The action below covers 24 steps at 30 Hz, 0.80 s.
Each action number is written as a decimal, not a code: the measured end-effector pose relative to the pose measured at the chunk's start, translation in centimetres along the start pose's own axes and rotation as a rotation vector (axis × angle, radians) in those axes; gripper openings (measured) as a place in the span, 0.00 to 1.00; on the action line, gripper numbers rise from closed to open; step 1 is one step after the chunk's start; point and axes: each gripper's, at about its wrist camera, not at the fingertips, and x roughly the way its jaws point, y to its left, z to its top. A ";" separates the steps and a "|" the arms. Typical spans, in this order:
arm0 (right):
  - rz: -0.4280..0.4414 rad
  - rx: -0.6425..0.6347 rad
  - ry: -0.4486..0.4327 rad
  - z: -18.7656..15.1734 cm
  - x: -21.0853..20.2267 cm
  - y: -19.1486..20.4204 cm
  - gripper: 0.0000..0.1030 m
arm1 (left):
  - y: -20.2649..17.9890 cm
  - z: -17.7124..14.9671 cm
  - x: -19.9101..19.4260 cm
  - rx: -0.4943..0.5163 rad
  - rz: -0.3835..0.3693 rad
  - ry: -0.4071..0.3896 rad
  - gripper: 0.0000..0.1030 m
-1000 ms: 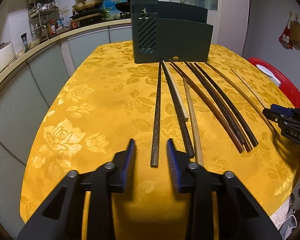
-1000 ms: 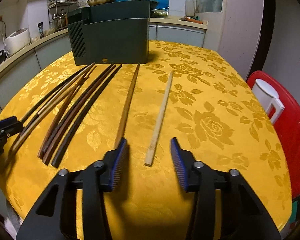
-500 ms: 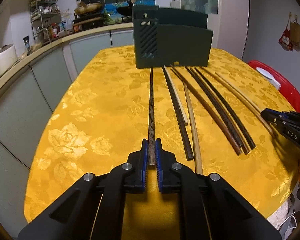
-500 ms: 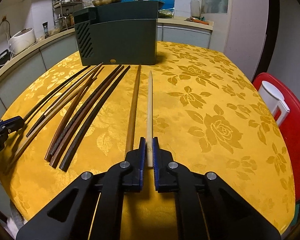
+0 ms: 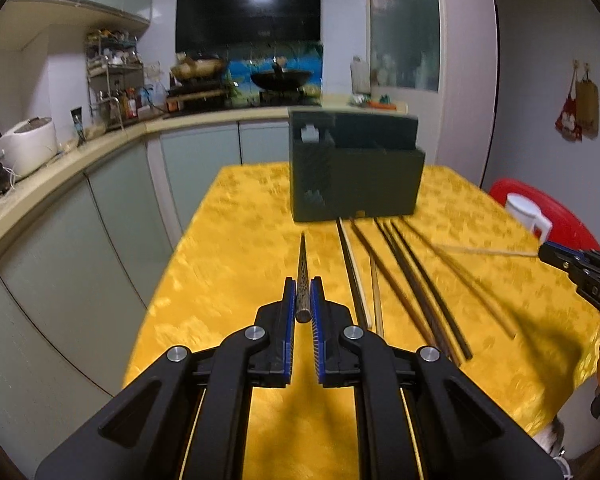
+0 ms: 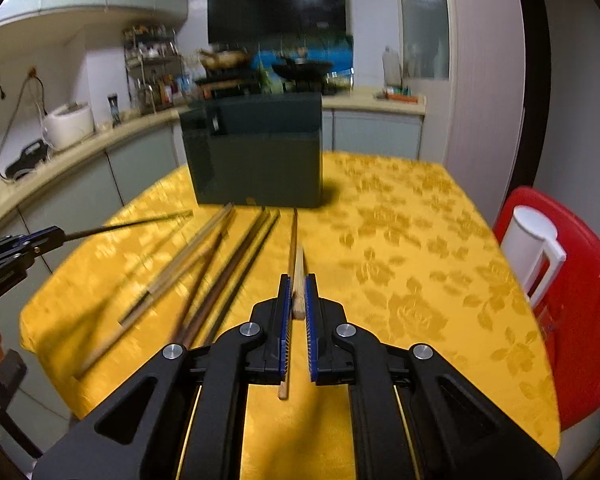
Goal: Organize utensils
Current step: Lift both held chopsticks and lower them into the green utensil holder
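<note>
My left gripper (image 5: 303, 286) is shut on a dark patterned chopstick (image 5: 302, 276), held off the yellow tablecloth and pointing at the dark green utensil holder (image 5: 356, 178). My right gripper (image 6: 298, 284) is shut on a pale wooden chopstick (image 6: 299, 280), also lifted, aimed toward the same utensil holder (image 6: 256, 160). Several dark and light chopsticks (image 5: 412, 280) lie in a row on the cloth before the holder. The left view shows the right gripper (image 5: 556, 256) with its pale stick at the right edge; the right view shows the left gripper (image 6: 54, 236) at the left edge.
A red plastic chair (image 6: 580, 300) with a white jug (image 6: 534, 248) stands right of the table. A kitchen counter (image 5: 40, 176) with a rice cooker (image 5: 26, 148) runs along the left and back. A brown chopstick (image 6: 290, 280) lies under the right gripper.
Both grippers closed on their chopsticks, then rose and tilted up, lifting the sticks off the cloth. The view now takes in more of the kitchen.
</note>
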 end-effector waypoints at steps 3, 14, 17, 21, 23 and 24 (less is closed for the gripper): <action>0.013 0.007 -0.045 1.3 -1.3 -0.1 0.07 | 0.4 1.8 -1.0 -0.003 -0.001 -0.036 0.07; 0.046 0.012 -0.114 5.9 -2.4 -0.4 0.07 | 1.2 7.1 -2.6 0.009 -0.020 -0.120 0.07; 0.061 0.026 -0.105 7.0 -2.0 -0.6 0.07 | 1.1 7.8 -2.5 0.018 -0.022 -0.124 0.07; 0.072 0.039 -0.100 8.0 -1.5 -0.9 0.07 | 1.0 8.7 -2.2 0.022 -0.025 -0.123 0.07; 0.071 0.038 -0.096 8.5 -1.2 -1.0 0.07 | 1.0 9.1 -1.9 0.022 -0.027 -0.120 0.07; 0.070 0.038 -0.095 8.7 -1.1 -1.1 0.07 | 0.9 9.4 -1.7 0.024 -0.028 -0.118 0.07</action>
